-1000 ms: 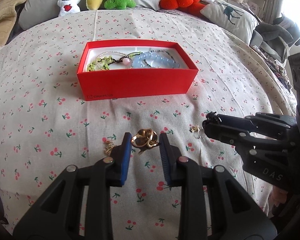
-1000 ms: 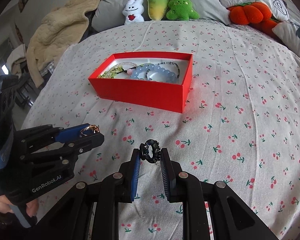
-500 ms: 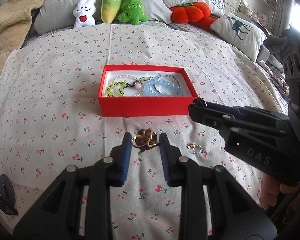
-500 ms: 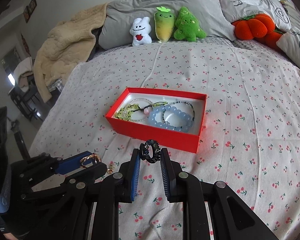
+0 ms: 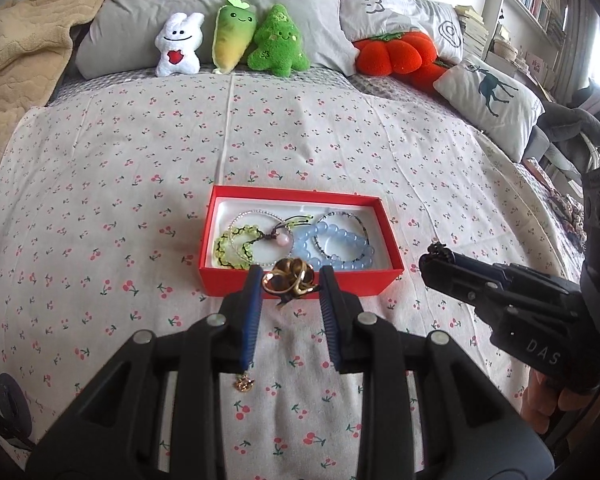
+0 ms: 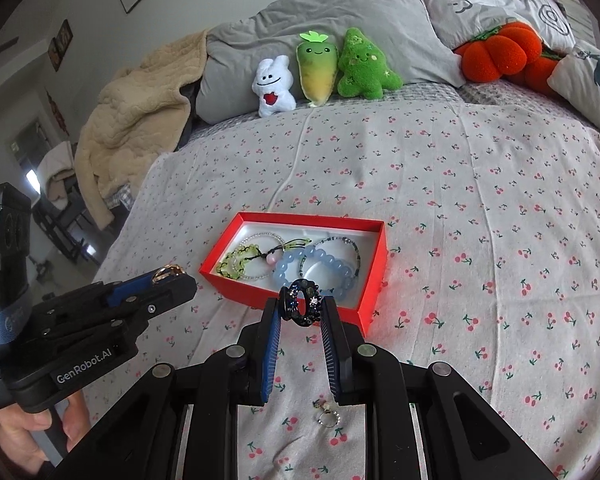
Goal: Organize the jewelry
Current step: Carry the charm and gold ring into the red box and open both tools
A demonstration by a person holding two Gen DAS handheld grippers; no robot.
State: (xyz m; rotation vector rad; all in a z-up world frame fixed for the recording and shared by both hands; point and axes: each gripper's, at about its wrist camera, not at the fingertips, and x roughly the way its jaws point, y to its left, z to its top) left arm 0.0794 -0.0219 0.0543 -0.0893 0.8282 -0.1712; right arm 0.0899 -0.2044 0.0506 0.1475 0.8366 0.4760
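A red box (image 5: 220,287) with a white inside lies on the cherry-print bedspread and holds several bead bracelets (image 5: 332,240). My left gripper (image 5: 289,280) is shut on a gold knot ring (image 5: 290,277), held above the bed just before the box's near wall. My right gripper (image 6: 300,307) is shut on a dark jewelled ring (image 6: 300,305), also raised near the box (image 6: 364,320). A small gold earring (image 5: 244,383) lies on the bedspread under the left gripper. A silver ring (image 6: 327,416) lies under the right gripper.
Plush toys (image 5: 236,40), an orange pumpkin cushion (image 5: 396,54) and pillows line the head of the bed. A beige blanket (image 6: 140,120) is heaped at the far left. The right gripper's body (image 5: 520,300) shows at the right of the left wrist view.
Both grippers have risen from the bedspread with their rings and now look down on the box from higher up. The loose earring and silver ring stay on the bed.
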